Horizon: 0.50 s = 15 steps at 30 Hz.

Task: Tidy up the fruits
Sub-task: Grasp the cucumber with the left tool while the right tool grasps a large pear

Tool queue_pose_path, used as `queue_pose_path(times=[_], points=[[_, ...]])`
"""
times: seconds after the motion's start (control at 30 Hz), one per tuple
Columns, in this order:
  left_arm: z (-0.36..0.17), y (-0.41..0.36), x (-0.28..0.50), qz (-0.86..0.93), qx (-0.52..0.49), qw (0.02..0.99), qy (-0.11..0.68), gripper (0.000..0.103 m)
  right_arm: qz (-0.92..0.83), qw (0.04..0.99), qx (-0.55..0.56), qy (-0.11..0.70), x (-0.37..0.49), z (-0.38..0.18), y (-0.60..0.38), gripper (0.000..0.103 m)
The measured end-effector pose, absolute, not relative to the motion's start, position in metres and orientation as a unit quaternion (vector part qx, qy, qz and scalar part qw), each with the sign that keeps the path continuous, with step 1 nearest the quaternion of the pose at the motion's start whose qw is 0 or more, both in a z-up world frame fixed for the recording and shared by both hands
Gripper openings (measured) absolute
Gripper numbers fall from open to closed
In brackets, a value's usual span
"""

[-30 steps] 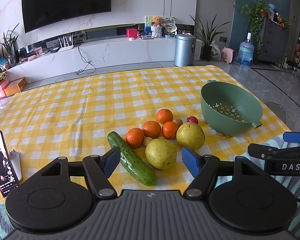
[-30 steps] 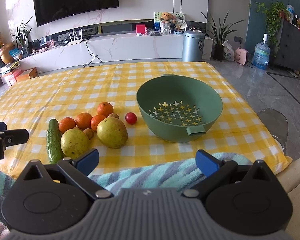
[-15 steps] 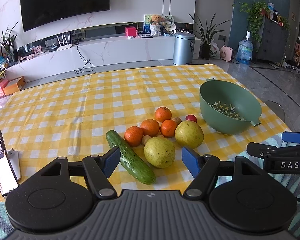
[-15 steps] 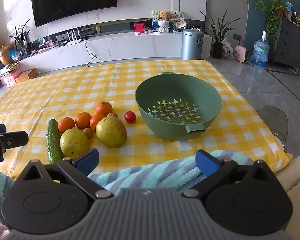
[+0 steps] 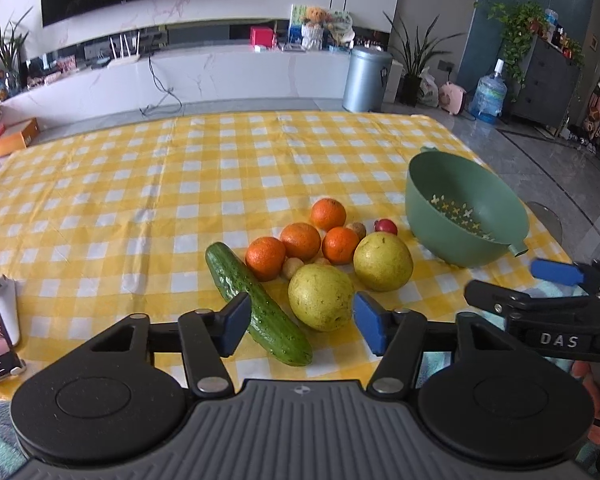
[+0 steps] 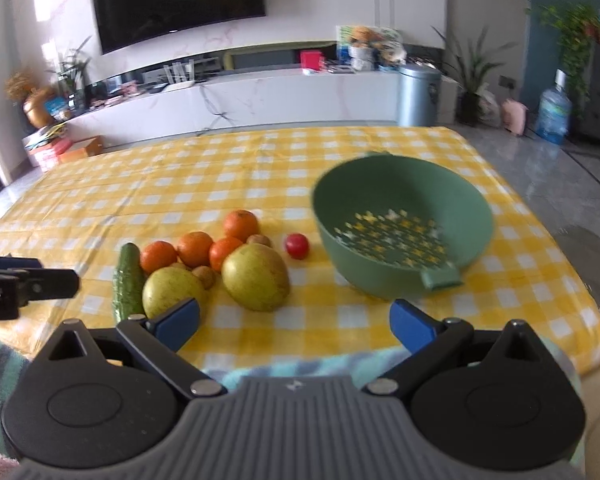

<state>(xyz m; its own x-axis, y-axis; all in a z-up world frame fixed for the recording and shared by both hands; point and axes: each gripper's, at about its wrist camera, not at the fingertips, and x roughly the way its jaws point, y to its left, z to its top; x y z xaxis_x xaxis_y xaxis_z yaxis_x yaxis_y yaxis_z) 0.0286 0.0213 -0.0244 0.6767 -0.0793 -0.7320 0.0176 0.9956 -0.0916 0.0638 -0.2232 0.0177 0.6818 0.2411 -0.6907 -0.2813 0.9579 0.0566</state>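
On the yellow checked cloth (image 5: 148, 184) the fruit lies in a cluster: four oranges (image 5: 300, 241), two pears (image 5: 320, 297), a cucumber (image 5: 256, 304) at their nine o'clock and a red fruit (image 6: 297, 245) at their two o'clock. Beyond it, at three o'clock, sits the green colander (image 6: 404, 232). Left gripper (image 5: 300, 324) and right gripper (image 6: 296, 320) hang above the near edge, jaws apart and just narrowed, with nothing gripped.

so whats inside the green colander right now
No fruit: only its star-shaped drain holes show in the green colander. The near wall hides a strip of the floor in the left wrist view.
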Motion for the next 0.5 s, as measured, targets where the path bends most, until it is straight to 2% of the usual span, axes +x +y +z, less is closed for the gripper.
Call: queue_pose_path(times=[0.17, 0.23, 0.3, 0.5], points=[[-0.037, 0.031, 0.048, -0.012, -0.059, 0.902, 0.427, 0.059, 0.165, 0.912, -0.043, 0.373, 0.081, 0.005, -0.206, 0.075], [-0.042, 0.034, 0.056, -0.005, -0.068, 0.897, 0.436, 0.057, 0.167, 0.91, -0.045, 0.377, 0.09, -0.001, -0.2, 0.074], [-0.048, 0.039, 0.064, 0.0, -0.079, 0.892, 0.445, 0.057, 0.168, 0.908, -0.043, 0.38, 0.1, -0.008, -0.196, 0.07], [-0.07, 0.055, 0.087, 0.028, -0.116, 0.879, 0.462, 0.057, 0.17, 0.905, -0.03, 0.388, 0.126, -0.028, -0.184, 0.068]])
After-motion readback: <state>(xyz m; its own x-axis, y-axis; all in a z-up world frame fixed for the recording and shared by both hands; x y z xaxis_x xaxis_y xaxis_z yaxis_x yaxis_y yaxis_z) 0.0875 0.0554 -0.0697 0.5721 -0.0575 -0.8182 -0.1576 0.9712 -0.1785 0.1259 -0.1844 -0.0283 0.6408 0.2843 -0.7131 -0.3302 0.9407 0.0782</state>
